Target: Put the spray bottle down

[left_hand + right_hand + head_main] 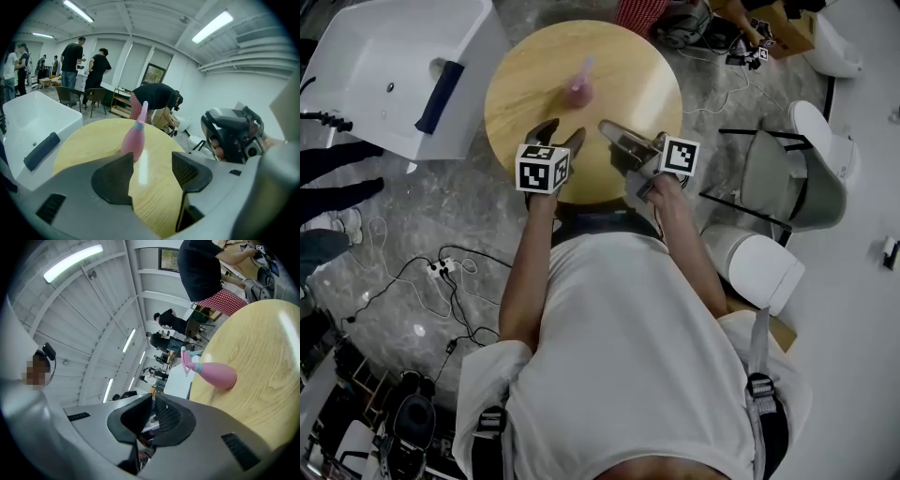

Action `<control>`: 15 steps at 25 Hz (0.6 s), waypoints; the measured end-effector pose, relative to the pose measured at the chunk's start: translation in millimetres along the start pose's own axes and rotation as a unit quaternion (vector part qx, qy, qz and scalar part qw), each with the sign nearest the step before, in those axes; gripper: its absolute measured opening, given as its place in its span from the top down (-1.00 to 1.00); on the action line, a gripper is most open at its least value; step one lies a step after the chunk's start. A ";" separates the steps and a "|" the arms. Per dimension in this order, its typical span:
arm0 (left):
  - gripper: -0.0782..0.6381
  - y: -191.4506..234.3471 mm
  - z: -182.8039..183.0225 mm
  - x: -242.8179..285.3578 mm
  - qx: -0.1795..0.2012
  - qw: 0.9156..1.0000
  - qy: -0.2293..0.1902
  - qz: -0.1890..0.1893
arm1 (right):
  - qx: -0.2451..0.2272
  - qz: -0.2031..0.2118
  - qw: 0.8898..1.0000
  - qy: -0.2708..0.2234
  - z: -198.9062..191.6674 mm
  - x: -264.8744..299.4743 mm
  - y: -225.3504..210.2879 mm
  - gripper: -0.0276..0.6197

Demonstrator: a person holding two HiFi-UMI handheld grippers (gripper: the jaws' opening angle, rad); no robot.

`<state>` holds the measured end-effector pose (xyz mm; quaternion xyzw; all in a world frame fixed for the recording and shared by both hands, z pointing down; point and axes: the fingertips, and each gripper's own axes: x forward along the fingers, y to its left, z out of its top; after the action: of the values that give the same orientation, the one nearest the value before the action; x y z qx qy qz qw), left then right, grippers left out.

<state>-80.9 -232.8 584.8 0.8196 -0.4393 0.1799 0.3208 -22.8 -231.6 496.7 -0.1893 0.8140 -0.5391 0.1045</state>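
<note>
bottle point(580, 86) stands on the table point(525, 66), at 12 o'clock from the left gripper point(561, 135), apart; its jaws wide, empty. right gripper point(615, 134) closed, empty.

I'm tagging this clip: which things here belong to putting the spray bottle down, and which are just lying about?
Part of the job:
- spray bottle, standing on the round table
- left hand-held gripper, open, empty
- right hand-held gripper, shut, empty

Just lying about:
- white tub
- floor cables
- grey chair
</note>
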 end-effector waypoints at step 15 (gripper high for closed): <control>0.17 -16.6 -17.0 -38.1 0.008 1.000 -0.016 -0.021 | -0.020 -0.018 1.000 -0.010 -33.1 -14.9 27.5 0.83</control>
<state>-88.2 -191.3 569.1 0.8341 -0.4255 0.1635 0.3107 -27.1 -188.0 484.1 -0.2111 0.8200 -0.5227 0.0994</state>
